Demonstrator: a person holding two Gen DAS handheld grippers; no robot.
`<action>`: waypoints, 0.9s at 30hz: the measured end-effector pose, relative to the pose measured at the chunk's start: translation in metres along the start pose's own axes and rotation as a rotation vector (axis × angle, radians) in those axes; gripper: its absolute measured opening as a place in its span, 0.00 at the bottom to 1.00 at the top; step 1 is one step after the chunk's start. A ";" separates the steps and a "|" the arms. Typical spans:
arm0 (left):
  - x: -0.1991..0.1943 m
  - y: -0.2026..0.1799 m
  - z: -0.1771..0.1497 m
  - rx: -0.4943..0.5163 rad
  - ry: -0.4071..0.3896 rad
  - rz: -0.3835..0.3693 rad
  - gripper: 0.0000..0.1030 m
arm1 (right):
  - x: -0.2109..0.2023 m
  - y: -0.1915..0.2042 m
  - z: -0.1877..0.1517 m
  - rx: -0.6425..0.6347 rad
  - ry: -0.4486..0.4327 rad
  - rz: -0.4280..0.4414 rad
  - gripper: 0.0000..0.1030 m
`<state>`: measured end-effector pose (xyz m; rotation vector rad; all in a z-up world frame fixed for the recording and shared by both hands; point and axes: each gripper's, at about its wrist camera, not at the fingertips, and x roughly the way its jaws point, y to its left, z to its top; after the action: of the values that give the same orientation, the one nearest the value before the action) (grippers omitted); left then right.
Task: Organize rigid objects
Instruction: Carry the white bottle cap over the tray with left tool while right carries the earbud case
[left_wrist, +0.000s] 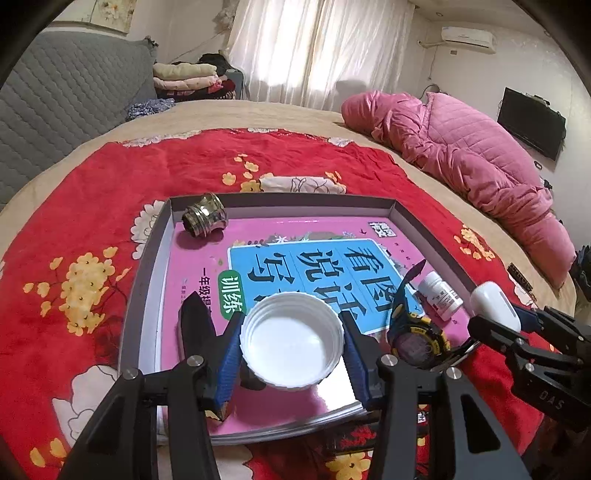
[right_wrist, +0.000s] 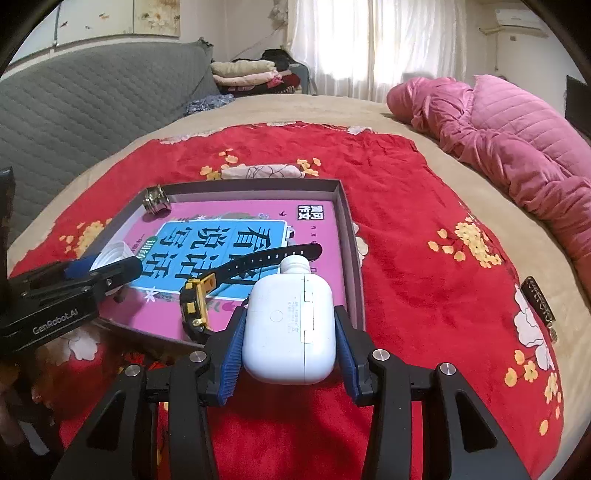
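Left to right, we see a metal threaded fitting (left_wrist: 204, 218) lying on its side in the far-left corner of the grey tray (left_wrist: 146, 266), on the pink workbook (left_wrist: 192, 266) that lines it. Next, the left gripper (left_wrist: 293, 341) has its blue pads (left_wrist: 229, 354) pressed against both sides of a white lid (left_wrist: 291, 339), open side up, above the workbook's near edge. A black-and-yellow watch (left_wrist: 417, 332) lies just right of the lid, with a small white bottle (left_wrist: 441, 295) beside it near the tray's right wall. At far right, the right gripper (right_wrist: 289, 332) clasps a white earbud case (right_wrist: 290, 325) between its closed-in pads, over the tray's near-right corner and the red blanket (right_wrist: 424, 258).
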<state>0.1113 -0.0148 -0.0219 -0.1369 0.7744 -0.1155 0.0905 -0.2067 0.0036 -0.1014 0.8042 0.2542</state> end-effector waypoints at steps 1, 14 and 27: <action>0.001 0.000 0.000 0.005 0.001 0.003 0.48 | 0.002 -0.001 0.000 0.003 0.000 -0.002 0.45; 0.011 -0.001 -0.001 0.006 0.025 -0.008 0.48 | 0.024 -0.013 0.003 0.053 0.007 -0.009 0.45; 0.013 -0.004 -0.001 0.009 0.029 -0.014 0.48 | 0.039 -0.006 0.006 0.034 0.022 -0.005 0.44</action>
<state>0.1193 -0.0208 -0.0305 -0.1321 0.8016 -0.1346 0.1218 -0.2047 -0.0204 -0.0747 0.8293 0.2353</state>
